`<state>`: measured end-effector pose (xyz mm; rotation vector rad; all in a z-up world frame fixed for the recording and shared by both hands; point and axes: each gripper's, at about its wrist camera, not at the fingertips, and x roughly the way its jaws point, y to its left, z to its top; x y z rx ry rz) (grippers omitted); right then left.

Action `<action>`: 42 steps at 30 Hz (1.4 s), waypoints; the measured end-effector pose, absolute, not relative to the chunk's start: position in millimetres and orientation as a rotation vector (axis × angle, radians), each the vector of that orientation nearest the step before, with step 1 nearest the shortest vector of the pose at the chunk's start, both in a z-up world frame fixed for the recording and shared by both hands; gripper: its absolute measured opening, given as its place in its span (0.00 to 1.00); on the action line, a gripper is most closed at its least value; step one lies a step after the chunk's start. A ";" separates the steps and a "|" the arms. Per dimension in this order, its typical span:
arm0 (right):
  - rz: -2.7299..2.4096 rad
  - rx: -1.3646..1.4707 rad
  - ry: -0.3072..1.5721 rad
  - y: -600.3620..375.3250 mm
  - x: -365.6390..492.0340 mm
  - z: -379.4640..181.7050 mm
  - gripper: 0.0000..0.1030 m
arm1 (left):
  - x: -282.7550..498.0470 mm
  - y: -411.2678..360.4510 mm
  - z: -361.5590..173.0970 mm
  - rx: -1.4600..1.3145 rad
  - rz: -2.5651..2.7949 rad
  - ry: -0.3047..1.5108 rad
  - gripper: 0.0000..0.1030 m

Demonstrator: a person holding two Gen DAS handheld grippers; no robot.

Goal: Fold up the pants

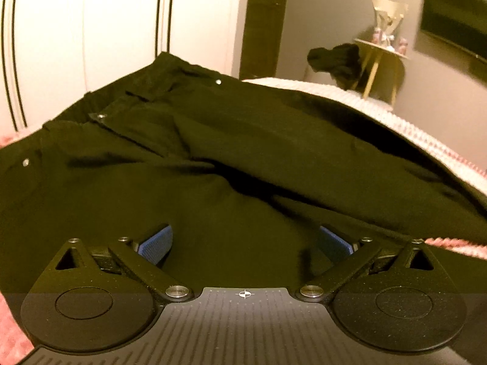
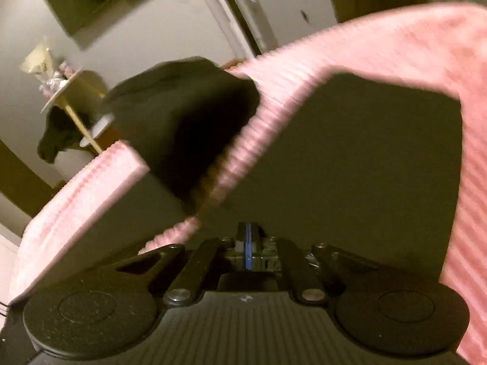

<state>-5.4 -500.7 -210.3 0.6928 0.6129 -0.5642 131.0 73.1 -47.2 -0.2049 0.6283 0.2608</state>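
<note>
Black pants (image 1: 243, 152) lie spread on a pink ribbed bedspread (image 1: 426, 133), waist with metal rivets at the far left and legs running to the right. My left gripper (image 1: 245, 240) hovers low over the seat and thigh area, its blue pads (image 1: 155, 243) wide apart with nothing between them. In the blurred right wrist view, black cloth (image 2: 350, 158) lies flat ahead and a second dark fold (image 2: 182, 127) sits to the left, a pink strip between them. My right gripper (image 2: 248, 240) is shut just over the black cloth, pads touching; no cloth shows between them.
White wardrobe doors (image 1: 91, 30) stand behind the bed. A small gold-legged side table (image 1: 380, 51) with bottles and a dark garment (image 1: 338, 60) hanging beside it stands past the bed's far corner. A dark screen (image 1: 456, 21) hangs on the wall.
</note>
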 end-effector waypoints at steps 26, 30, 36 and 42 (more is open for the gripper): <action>-0.687 0.750 0.269 -564.5 -26.1 -183.1 0.14 | 184.1 79.2 17.5 -0.314 0.053 0.502 1.00; -0.689 0.924 0.319 -586.1 -24.2 -208.3 0.12 | 251.9 84.8 22.9 -0.346 -0.005 0.556 1.00; -0.674 0.963 0.286 -579.3 -27.2 -220.4 0.08 | 330.2 106.2 -7.2 -0.510 0.041 0.747 0.71; -0.642 0.964 0.266 -590.2 -25.2 -228.5 0.08 | 364.6 118.4 -36.5 -0.655 0.046 0.880 0.08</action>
